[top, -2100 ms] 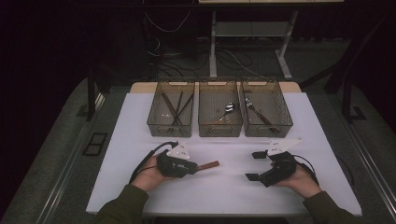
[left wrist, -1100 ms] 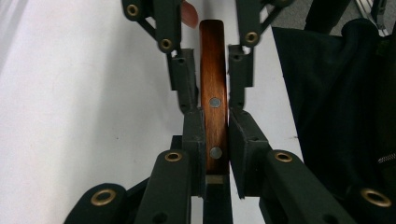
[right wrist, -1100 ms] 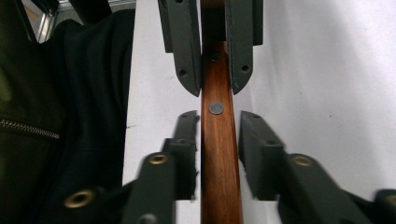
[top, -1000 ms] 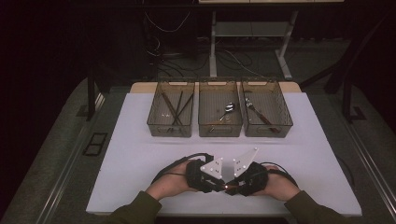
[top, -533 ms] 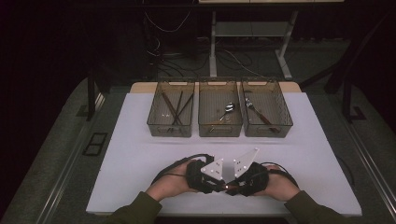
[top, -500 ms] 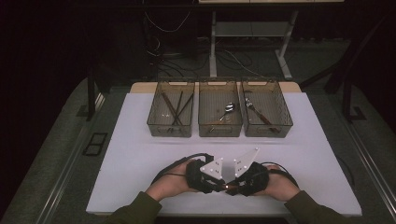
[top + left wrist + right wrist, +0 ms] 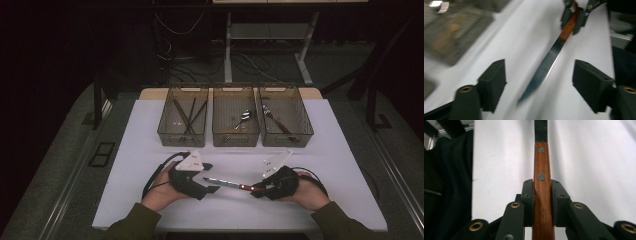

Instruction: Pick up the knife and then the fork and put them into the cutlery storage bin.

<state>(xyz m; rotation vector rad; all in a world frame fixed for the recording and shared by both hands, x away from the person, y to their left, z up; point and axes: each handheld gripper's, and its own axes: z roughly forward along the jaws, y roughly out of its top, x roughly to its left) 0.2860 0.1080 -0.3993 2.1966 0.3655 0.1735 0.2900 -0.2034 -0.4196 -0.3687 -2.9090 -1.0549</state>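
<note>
Gripping riveted wooden knife [image 7: 541, 195] handle, right gripper [image 7: 542, 202]; left gripper [image 7: 539, 82] just opened wide.

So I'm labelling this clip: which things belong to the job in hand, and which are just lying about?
In the job:
- knife, wooden handle
- right hand-held gripper, shut on the handle
- left hand-held gripper, jaws just opened, apart either side of the blade

Lying about:
- three bins of cutlery
- spoon
- table
</note>
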